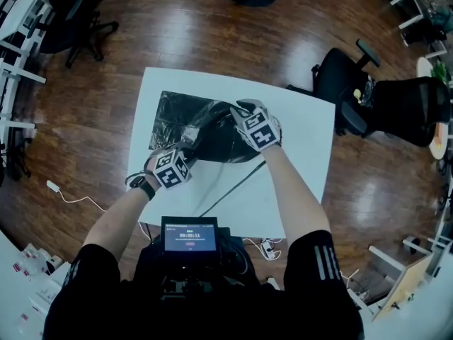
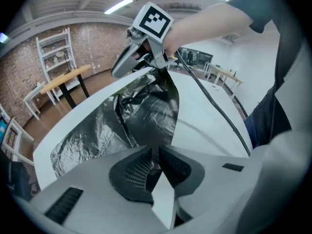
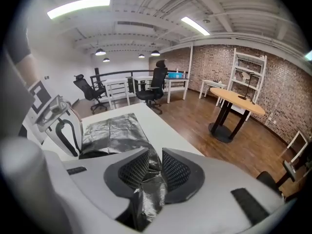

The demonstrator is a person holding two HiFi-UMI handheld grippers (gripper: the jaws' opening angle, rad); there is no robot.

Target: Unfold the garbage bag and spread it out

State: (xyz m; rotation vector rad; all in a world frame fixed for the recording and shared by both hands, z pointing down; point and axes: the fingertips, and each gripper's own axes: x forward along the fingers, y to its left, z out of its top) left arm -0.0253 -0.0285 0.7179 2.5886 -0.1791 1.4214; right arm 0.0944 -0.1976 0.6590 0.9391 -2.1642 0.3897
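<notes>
Garbage bag (image 1: 187, 122) lies on the white table (image 1: 304, 133). Far-left part is flat but crinkled; near-right part is bunched & lifted into a ridge btwn the two grippers. Thin black shiny film, lots of creases, prob. clings to itself. Step in hand looks like mid-unfold: one part laid open, the rest doubled up. L gripper (image 2: 155, 152) has its pads pinched on the bag's near edge, anchoring it. R gripper (image 3: 155, 162) has its jaws a bit apart w/ a fold of film loose btwn them, not squeezed. Next, I'd judge: R takes a fresh bite on a free edge, then pulls away from L, low & slow, so the film opens w/o sliding off the table.
</notes>
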